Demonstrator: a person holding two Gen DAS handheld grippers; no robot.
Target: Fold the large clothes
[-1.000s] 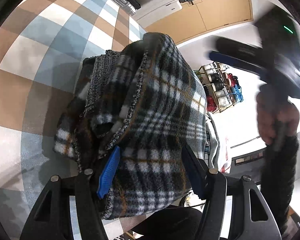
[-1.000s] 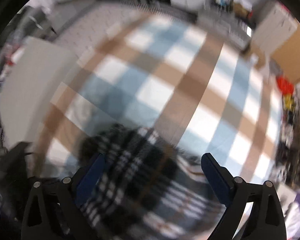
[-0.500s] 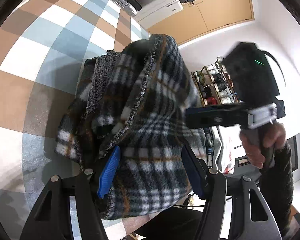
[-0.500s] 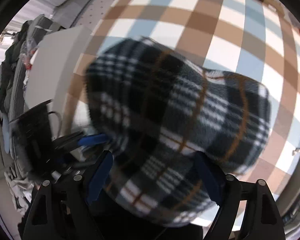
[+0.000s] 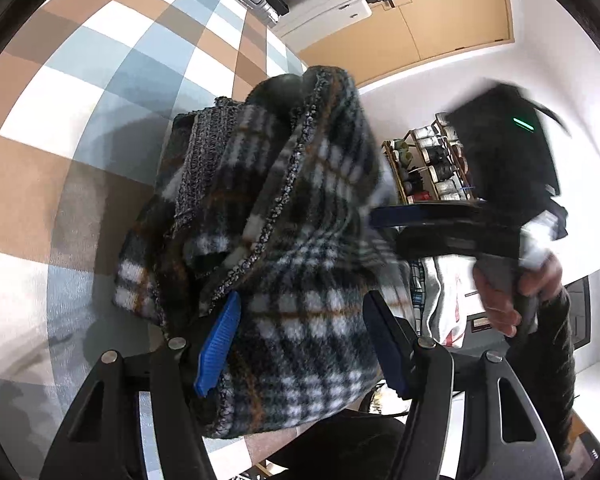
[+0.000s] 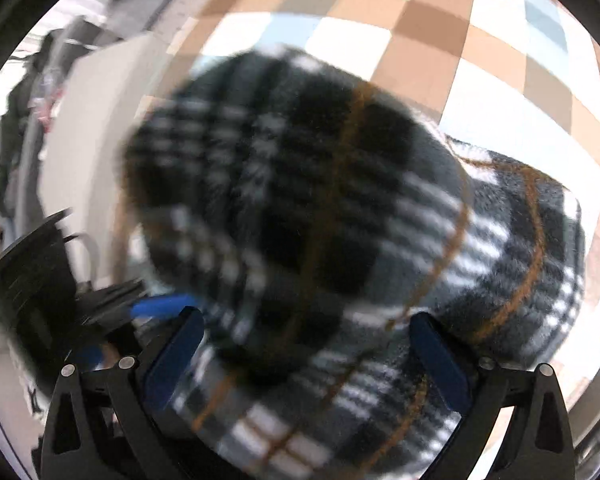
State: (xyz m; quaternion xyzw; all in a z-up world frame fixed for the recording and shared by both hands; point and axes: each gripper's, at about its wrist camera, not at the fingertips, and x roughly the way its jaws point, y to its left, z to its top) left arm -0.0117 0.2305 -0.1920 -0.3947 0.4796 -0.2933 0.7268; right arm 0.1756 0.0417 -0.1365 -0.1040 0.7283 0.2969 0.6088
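Plaid fleece bundle point(image 6: 300, 220) blurred, hiding right claw's point(image 6: 308, 360) reach

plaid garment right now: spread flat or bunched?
Bunched. The plaid garment is a thick, layered bundle held off the checked floor in the left gripper; trimmed edges overlap near its top. Neatly folded or not: cannot tell.

Bunched plaid fleece garment point(image 5: 300, 264), dark, orange-striped, lifted
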